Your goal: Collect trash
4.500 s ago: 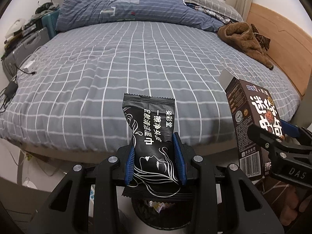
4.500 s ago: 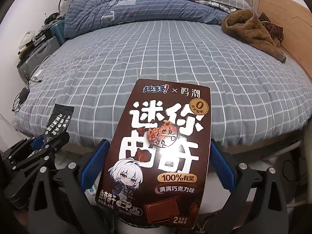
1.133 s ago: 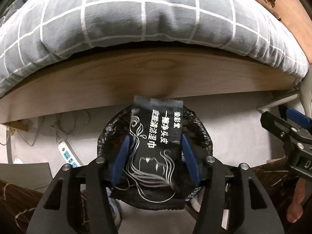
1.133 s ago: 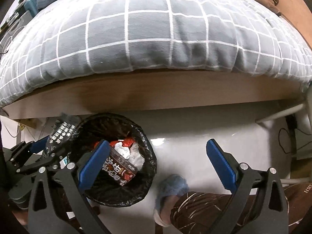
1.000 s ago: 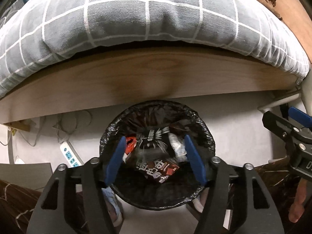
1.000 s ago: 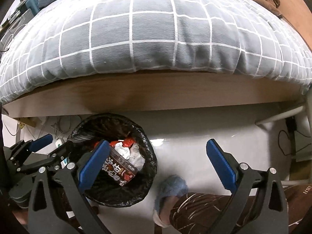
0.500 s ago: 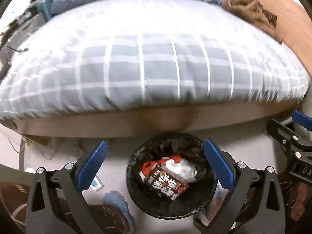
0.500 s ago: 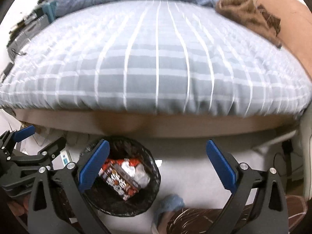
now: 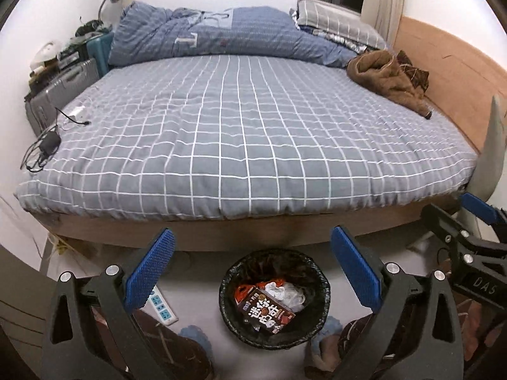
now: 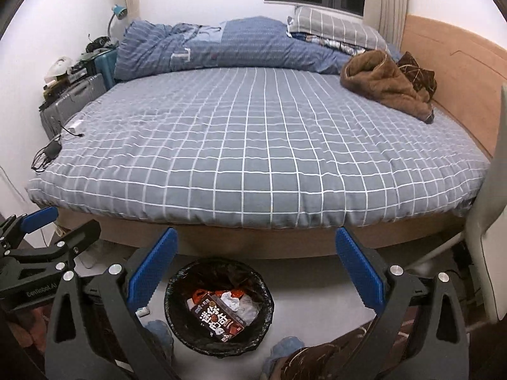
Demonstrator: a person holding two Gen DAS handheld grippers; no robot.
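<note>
A black-lined trash bin (image 9: 228, 280) stands on the floor at the foot of the bed; it also shows in the right wrist view (image 10: 172, 285). Inside lie a brown cookie box (image 9: 267, 312) (image 10: 220, 316), crumpled white paper (image 9: 285, 291) and red wrappers. My left gripper (image 9: 252, 269) is open and empty, held above the bin. My right gripper (image 10: 255, 267) is open and empty, just right of the bin. Each gripper shows at the edge of the other's view.
A bed with a grey checked cover (image 9: 247, 126) fills the view, with a blue duvet (image 9: 202, 33), a brown garment (image 9: 386, 76) and chargers (image 9: 47, 145) on it. Suitcases (image 9: 63, 88) stand at the left. A power strip (image 9: 160, 305) lies on the floor. Slippered feet (image 10: 285, 353) are near the bin.
My left gripper let go of the black wet-wipe packet, which dropped into the bin, and opened wide. Both grippers then rose and tilted up from the bin toward the bed.
</note>
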